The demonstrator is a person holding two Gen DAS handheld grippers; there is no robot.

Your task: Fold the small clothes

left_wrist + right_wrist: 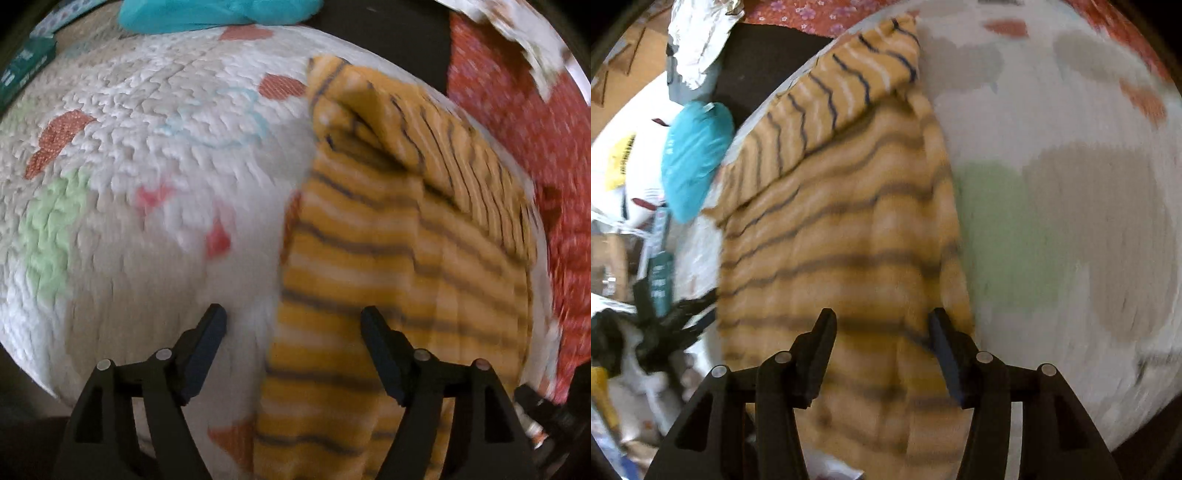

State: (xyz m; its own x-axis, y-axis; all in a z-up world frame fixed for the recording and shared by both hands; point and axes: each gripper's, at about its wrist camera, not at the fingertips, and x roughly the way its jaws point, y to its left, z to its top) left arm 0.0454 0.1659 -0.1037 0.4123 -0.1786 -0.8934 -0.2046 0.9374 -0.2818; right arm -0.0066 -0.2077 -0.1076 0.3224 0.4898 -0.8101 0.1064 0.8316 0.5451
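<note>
While both views are smeared with blur, the yellow striped garment is plain enough: it lies on a white quilt patched with orange, green and pink shapes, with 1 part folded over its upper end so those stripes run crosswise to the rest. The left claw hangs above the garment's left edge, released, its 2 black fingers set wide with nothing pinched; 1 finger is over bare quilt, the other over striped cloth. The right claw is released too, poised over the garment's lower right part near its right edge, and no cloth is gripped between the pads.

Nothing stands between either claw and the garment. Around it, the left wrist view shows a bunched teal cloth at the quilt's far edge, a dark green box at the upper left, and a red patterned fabric along the right side with a white printed piece above it. At the lower right corner of that view a small dark object sits, too blurred to name.

Only the right wrist view shows the clutter beyond the quilt's left edge: a teal bundle, a crumpled white and silver piece, white packaging with a yellow label, and a dark tangle low on the left. It also shows a broad green patch and grey patches on the quilt to the garment's right.
</note>
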